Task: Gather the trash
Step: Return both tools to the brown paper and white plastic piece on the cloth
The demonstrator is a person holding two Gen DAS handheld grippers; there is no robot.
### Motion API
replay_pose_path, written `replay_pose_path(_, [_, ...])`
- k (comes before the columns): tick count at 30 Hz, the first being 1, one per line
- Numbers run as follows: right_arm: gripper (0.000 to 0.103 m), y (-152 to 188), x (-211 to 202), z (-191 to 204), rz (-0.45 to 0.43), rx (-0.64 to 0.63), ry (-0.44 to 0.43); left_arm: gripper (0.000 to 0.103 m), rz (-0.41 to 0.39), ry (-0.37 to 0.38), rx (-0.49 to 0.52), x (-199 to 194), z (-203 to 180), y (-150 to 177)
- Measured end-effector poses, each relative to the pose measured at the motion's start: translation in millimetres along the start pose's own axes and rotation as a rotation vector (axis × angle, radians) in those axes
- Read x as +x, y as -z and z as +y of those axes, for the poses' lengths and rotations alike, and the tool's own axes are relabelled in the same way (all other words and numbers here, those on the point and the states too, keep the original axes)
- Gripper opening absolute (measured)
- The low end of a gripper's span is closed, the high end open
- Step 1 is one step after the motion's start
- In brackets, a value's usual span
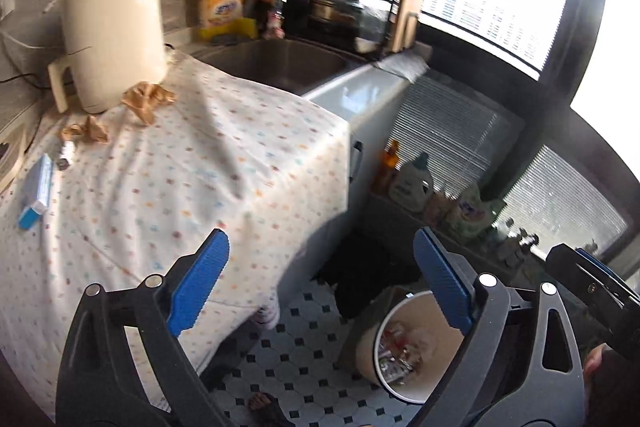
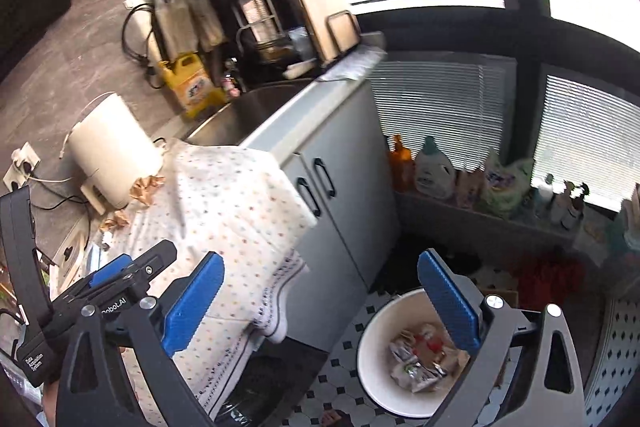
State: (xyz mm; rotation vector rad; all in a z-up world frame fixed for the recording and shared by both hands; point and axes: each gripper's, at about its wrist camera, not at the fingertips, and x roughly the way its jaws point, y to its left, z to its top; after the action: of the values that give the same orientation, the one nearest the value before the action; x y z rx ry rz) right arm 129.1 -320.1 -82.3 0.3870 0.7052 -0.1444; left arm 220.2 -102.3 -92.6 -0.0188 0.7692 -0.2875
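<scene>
Trash was noted in 2 places. 2 crumpled brown paper scraps point(image 1: 149, 101) lay on the dotted cloth point(image 1: 192, 163) beside the base of the white kettle point(image 1: 114, 39); the nearer-to-kettle scrap was touching or just beside it, the smaller one point(image 1: 86, 133) a little apart toward the counter edge. No clear long axis could be made out on either; both were bunched. A blue and white box point(image 1: 37, 193) lay flat on the cloth, its long axis running along the cloth's left edge.

The white bin point(image 2: 380, 359) stood on the tiled floor point(image 1: 304, 343) below the counter corner, mouth upward, with wrappers and packets point(image 2: 420, 359) seen inside. The sink point(image 1: 280, 61) was set behind the cloth; a yellow bottle point(image 1: 222, 1) stood at its back.

The left gripper point(image 1: 320, 283) was held spread wide, nothing between its blue pads point(image 1: 200, 287). The right gripper point(image 2: 322, 301) was likewise wide apart and empty, above the bin.

Bottles point(image 2: 434, 171) were lined on the low sill by the window; the grey cabinet point(image 2: 344, 195) stood between counter and bin.
</scene>
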Motion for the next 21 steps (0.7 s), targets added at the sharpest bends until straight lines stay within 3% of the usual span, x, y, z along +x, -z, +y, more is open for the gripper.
replay_pose_path(21, [0.095,-22.9,76.3,169.1,-0.007,-0.108,-0.105,0.095,-0.094,-0.097,-0.129,-0.5,169.3,-57.3])
